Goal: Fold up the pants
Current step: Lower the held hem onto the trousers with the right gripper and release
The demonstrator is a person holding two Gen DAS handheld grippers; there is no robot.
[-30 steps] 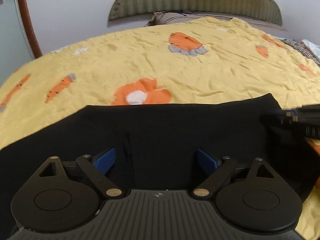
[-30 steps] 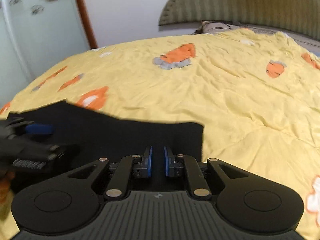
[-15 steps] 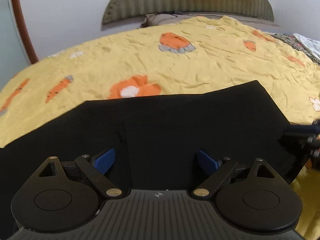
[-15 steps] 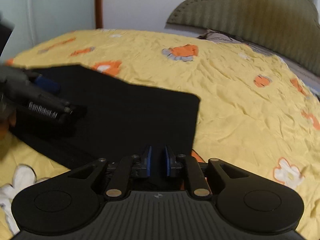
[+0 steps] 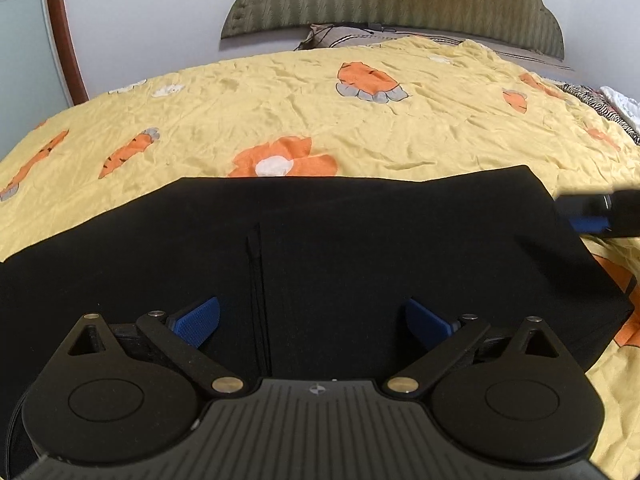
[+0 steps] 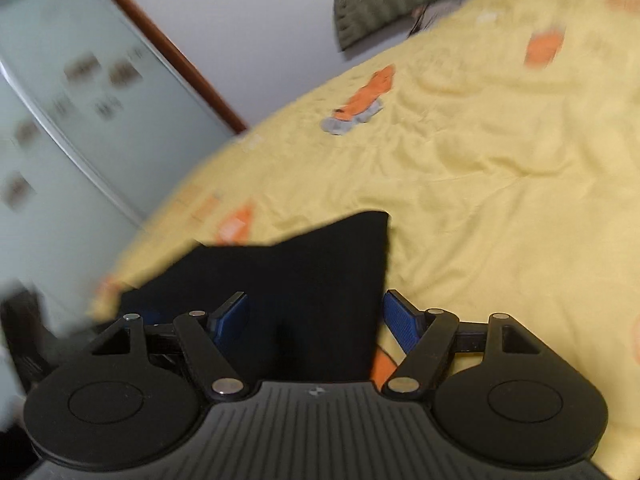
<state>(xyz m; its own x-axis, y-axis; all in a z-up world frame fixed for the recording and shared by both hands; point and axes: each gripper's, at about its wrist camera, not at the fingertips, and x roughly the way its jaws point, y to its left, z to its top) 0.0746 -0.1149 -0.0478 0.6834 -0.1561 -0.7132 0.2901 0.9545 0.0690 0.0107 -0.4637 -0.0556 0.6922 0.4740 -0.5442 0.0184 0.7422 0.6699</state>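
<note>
The black pants (image 5: 340, 248) lie folded flat on the yellow bedspread (image 5: 280, 112), filling the near half of the left wrist view. My left gripper (image 5: 312, 322) is open and empty just above the pants' near edge. My right gripper (image 6: 316, 320) is open and empty over the pants' right end (image 6: 320, 264), tilted, with the view blurred. The right gripper also shows at the right edge of the left wrist view (image 5: 596, 216), beside the pants' far right corner.
The bedspread has orange carrot and flower prints. A green padded headboard (image 5: 392, 0) and a pillow (image 5: 340, 38) stand at the far end. A frosted glass door with a wooden frame (image 6: 100, 92) is on the left. Striped cloth (image 5: 592, 100) lies at the far right.
My right gripper has opened, letting go of the pants, and has swung and tilted to the left. My left gripper stays open, nearly still.
</note>
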